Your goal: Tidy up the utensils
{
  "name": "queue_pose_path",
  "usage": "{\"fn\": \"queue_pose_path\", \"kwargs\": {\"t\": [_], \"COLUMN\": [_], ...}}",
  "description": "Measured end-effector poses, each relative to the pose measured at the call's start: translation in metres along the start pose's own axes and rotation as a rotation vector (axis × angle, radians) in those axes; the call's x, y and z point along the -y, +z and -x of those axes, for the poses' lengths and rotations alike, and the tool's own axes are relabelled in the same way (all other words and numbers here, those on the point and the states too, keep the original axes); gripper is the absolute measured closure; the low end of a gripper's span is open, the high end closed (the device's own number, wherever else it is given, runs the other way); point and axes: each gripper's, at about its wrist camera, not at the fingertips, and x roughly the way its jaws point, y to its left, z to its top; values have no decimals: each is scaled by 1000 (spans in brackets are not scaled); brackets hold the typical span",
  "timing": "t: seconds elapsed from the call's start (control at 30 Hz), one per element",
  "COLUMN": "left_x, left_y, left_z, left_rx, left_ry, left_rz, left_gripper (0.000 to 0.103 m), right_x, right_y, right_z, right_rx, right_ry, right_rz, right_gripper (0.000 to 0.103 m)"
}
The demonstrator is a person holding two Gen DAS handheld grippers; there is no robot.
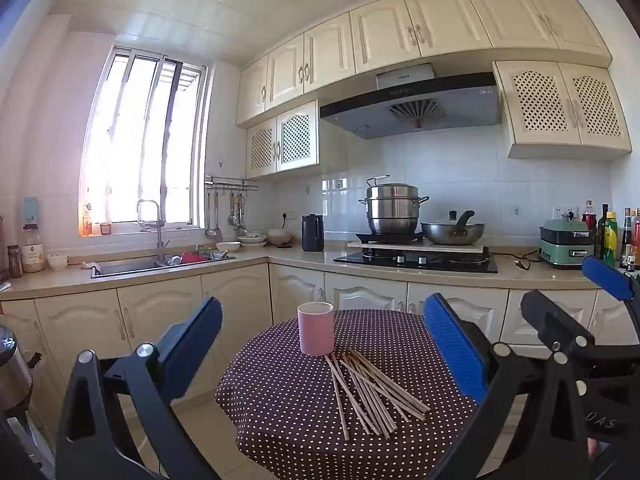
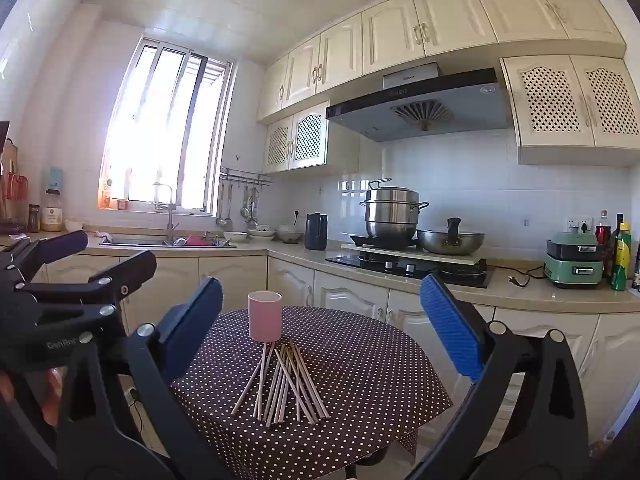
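Ahead of both grippers stands a round table [image 1: 280,420] in a dotted brown cloth. The left gripper [image 1: 324,344] and right gripper [image 2: 320,320] are spread wide, holding nothing. Between and beyond their fingers stands the pink cup [image 1: 315,328], upright, with the loose chopsticks [image 1: 372,392] fanned just before it.

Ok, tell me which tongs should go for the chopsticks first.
Right, narrowly. The right tongs and left tongs are both open and empty, but the chopsticks lie nearer the right's centre line; the left faces the pink cup squarely, better for steadying it.
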Motion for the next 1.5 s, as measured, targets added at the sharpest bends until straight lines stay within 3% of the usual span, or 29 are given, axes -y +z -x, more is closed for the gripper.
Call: {"fn": "queue_pose_path", "kwargs": {"t": [1.5], "left_x": [-6], "left_y": [-3], "left_z": [0], "left_rx": [-12], "left_ry": [9], "left_rz": [11], "left_gripper": [4], "right_x": [-11], "right_y": [-9], "right_z": [-3], "right_rx": [-6], "right_ry": [2], "right_rz": [0], "right_gripper": [6]}}
